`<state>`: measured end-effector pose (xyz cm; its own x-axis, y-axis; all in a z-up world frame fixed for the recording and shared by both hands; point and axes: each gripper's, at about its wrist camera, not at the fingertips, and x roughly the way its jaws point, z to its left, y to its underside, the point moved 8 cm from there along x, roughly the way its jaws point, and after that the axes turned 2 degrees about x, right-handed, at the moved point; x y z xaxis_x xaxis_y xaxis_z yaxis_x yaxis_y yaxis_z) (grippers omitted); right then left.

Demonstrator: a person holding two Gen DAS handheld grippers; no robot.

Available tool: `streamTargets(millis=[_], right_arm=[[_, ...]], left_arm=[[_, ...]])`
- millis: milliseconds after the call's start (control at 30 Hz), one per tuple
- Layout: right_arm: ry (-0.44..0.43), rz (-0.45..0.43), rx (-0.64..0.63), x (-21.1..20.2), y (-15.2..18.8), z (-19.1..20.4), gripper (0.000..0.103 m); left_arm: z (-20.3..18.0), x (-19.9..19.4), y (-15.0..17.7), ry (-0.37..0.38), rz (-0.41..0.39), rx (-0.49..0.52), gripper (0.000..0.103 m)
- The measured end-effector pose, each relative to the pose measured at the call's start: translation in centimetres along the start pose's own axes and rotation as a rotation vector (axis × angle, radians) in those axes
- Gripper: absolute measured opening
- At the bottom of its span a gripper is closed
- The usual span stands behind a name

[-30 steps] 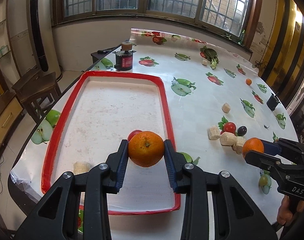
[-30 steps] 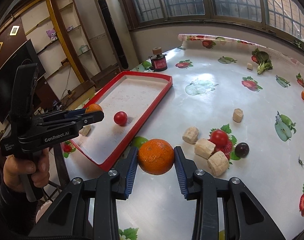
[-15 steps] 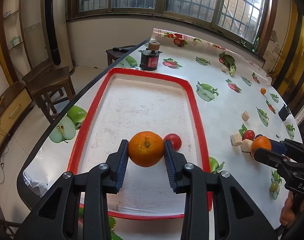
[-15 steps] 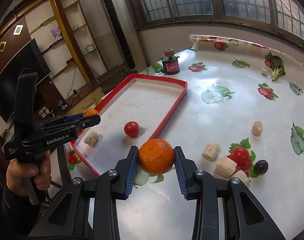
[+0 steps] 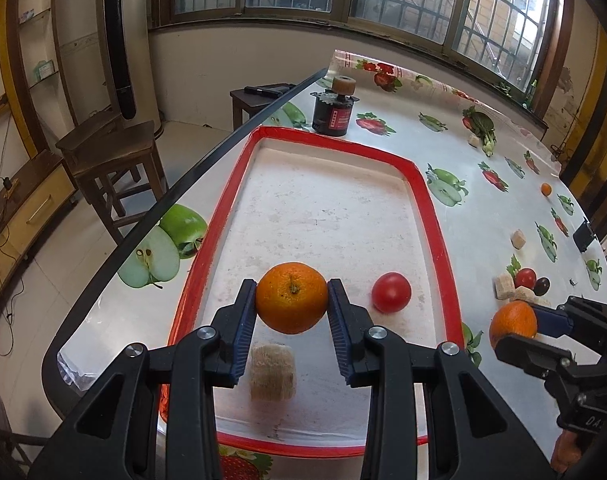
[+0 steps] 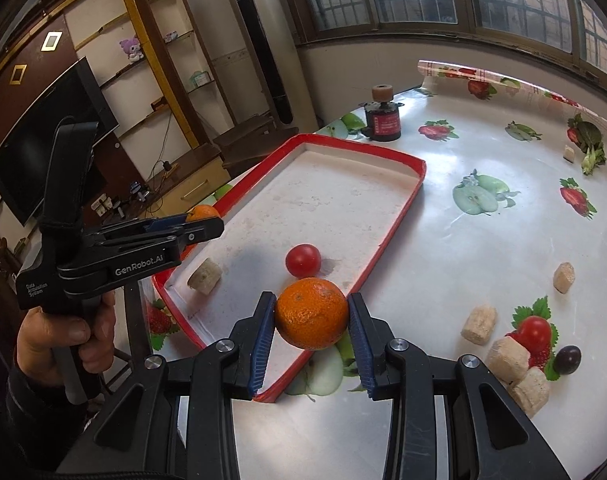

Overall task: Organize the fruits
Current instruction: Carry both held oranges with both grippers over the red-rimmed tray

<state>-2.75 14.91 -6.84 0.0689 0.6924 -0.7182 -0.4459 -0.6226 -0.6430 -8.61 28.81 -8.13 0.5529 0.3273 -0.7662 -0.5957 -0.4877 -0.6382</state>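
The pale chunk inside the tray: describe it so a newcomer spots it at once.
Find the red-rimmed tray at the table's edge. At its near end lies the pale chunk, beside a red tomato. It is the only beige, rough, cut piece inside; the others lie outside on the tablecloth.

Two round oranges are held up in the air: one (image 5: 291, 298) over the red tray (image 5: 431, 216), one (image 6: 311, 314) over its rim. A red tomato (image 5: 391, 293) and a pale chunk (image 5: 272, 372) are seen lying in the tray.
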Motion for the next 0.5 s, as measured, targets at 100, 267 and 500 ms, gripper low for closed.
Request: streamTargets(millis=[100, 267, 500], right_arm=[[-0.016, 0.023, -0.017, 1.2, 0.3, 1.1, 0.037], [-0.035, 0.060, -0.037, 3.1, 0.8, 2.4, 0.037], [-0.038, 0.091, -0.041, 5.2, 0.9, 2.7, 0.037]], left_arm=[[0.4, 0.6, 0.0, 0.002, 0.011, -0.005, 0.033], [0.8, 1.5, -0.3, 0.001, 0.020, -0.007, 0.033], [1.8, 3.0, -0.6, -0.007, 0.046, -0.021, 0.033]])
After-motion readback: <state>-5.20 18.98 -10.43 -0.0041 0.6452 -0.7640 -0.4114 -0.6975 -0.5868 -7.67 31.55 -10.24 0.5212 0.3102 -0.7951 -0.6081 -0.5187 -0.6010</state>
